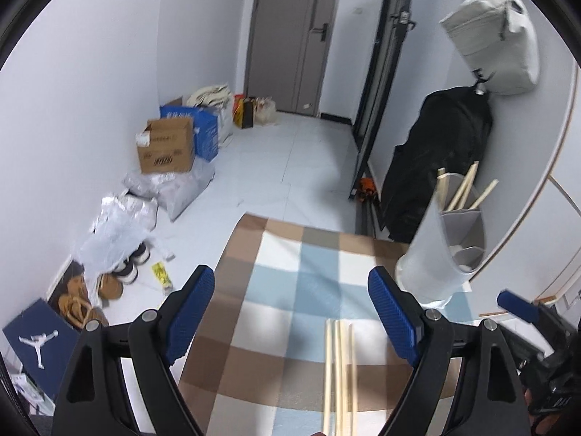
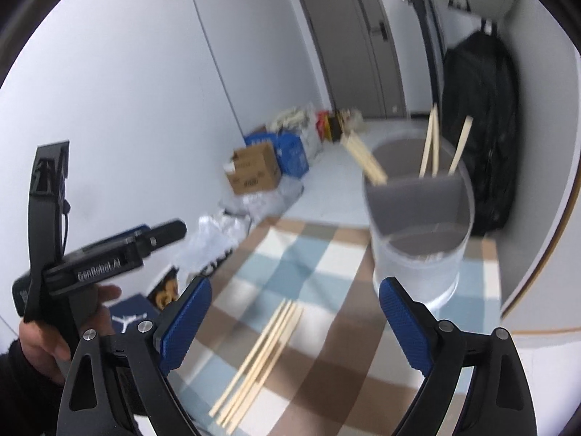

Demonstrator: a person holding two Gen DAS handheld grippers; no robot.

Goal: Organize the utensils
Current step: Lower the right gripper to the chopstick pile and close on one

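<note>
Both grippers wide open, empty. Chopsticks (image 1: 339, 374) lie lengthwise just ahead of left gripper (image 1: 290, 312); from right gripper (image 2: 294, 318), slanting left. Left nearer.

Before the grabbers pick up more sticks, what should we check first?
1. Left gripper open and empty: ok.
2. Right gripper open and empty: ok.
3. Loose chopsticks lying together on the checkered mat: ok.
4. Holder standing upright on the mat: ok.
5. Room left in the holder, which already has chopsticks in it: ok, the near compartment looks empty.
6. Which gripper is nearer the loose chopsticks: cannot tell.
</note>
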